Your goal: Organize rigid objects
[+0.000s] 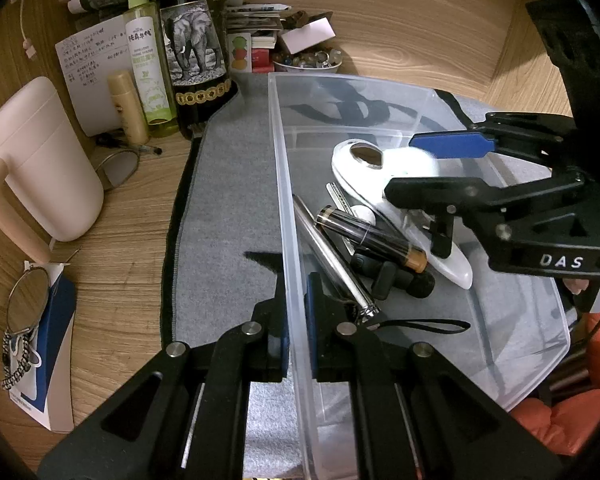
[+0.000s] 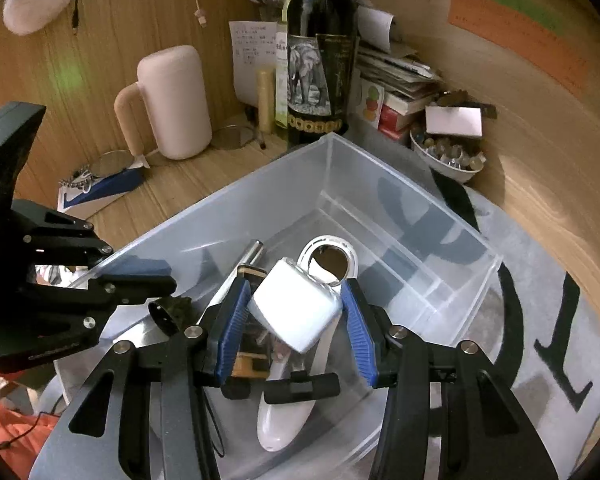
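Note:
A clear plastic bin (image 1: pixel 380 92) (image 2: pixel 416 196) sits on a grey mat. Inside lie a white holed tool (image 1: pixel 364 172) (image 2: pixel 328 256), a silver pen (image 1: pixel 332 260), a dark brown cylinder (image 1: pixel 372 236) and black parts (image 1: pixel 396 276). My left gripper (image 1: pixel 296 300) is shut on the bin's left wall; it also shows in the right wrist view (image 2: pixel 140 276). My right gripper (image 2: pixel 296 312) (image 1: pixel 420 164) is open above the bin. A white rounded case (image 2: pixel 296 308) sits between its blue pads; contact with them is unclear.
On the wooden desk stand a pink mug (image 1: pixel 40 160) (image 2: pixel 176 100), a dark wine bottle (image 1: pixel 196 52) (image 2: pixel 320 64), a green spray bottle (image 1: pixel 148 68), a tan tube (image 1: pixel 128 108), a bowl of marbles (image 2: pixel 448 156), stacked boxes (image 2: pixel 396 92) and a round mirror (image 1: pixel 28 300).

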The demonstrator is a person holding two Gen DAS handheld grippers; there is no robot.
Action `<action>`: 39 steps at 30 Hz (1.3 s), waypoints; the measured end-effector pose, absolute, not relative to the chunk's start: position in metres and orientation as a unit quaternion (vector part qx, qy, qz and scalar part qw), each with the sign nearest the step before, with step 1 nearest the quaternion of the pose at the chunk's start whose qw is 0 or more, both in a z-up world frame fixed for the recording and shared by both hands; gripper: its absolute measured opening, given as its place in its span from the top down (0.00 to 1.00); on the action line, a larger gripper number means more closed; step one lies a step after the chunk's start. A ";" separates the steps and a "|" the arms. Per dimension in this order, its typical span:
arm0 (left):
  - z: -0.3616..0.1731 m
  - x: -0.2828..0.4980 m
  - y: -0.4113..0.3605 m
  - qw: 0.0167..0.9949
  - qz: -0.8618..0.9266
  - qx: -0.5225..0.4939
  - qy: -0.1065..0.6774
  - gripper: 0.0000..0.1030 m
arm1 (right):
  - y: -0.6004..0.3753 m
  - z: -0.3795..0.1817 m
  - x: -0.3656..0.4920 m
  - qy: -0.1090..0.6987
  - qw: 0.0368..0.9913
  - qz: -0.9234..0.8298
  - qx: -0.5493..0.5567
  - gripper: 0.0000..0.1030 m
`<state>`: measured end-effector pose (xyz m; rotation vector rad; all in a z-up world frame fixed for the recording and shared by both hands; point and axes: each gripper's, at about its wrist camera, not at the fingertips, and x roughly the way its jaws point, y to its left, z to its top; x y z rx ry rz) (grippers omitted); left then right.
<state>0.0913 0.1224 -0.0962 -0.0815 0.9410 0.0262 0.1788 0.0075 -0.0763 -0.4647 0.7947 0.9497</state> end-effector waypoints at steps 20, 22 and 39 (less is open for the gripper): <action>-0.065 0.070 0.112 0.912 0.037 -0.017 0.408 0.61 | -0.063 -0.026 0.156 0.309 0.856 0.387 -0.152 0.23; -0.056 0.066 0.107 0.918 0.037 -0.013 0.395 0.53 | -0.074 -0.020 0.149 0.299 0.864 0.380 -0.141 0.21; -0.007 0.026 0.048 0.972 -0.001 -0.035 0.233 0.12 | -0.148 0.005 0.077 0.202 0.934 0.282 -0.088 0.00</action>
